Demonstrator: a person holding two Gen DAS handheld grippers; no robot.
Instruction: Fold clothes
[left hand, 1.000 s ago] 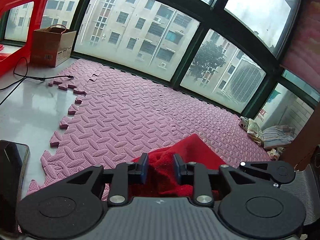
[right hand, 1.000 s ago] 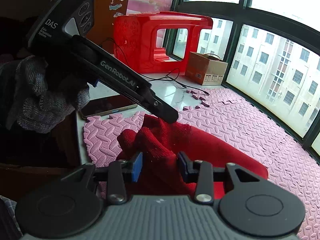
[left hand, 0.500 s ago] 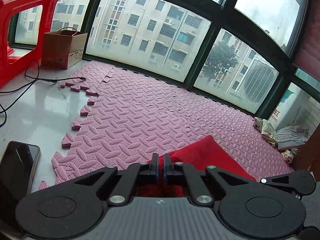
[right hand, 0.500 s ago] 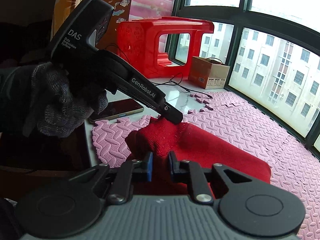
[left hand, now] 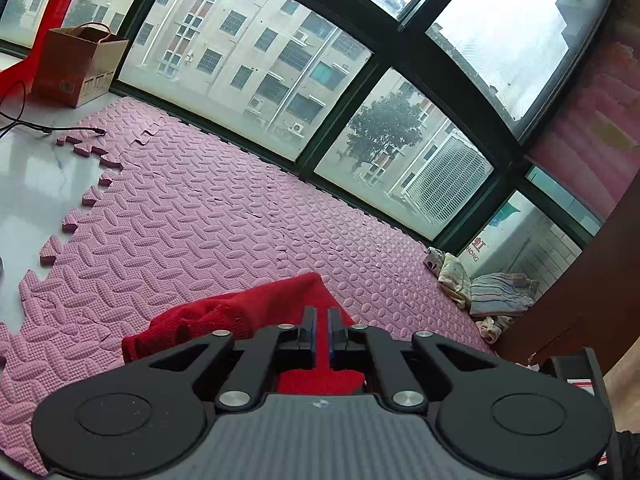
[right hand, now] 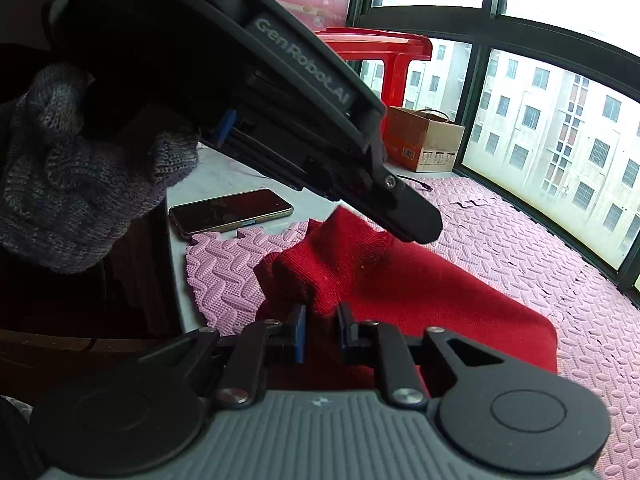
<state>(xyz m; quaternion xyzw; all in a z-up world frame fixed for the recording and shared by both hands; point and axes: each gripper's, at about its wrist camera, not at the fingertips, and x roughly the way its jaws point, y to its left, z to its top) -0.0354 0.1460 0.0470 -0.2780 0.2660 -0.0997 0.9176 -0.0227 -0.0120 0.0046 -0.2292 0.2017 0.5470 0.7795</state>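
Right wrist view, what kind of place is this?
Probably a home's enclosed balcony or window nook: big windows facing apartment blocks, pink foam mats on the floor, a red stool and a phone nearby.

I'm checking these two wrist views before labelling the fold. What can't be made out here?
- Right wrist view: the near part of the red garment is hidden behind the right gripper, so its type is unclear.
- Left wrist view: what the left gripper pinches is hidden by its own fingers.
- Left wrist view: the pile of clothes in the corner is too small to identify.
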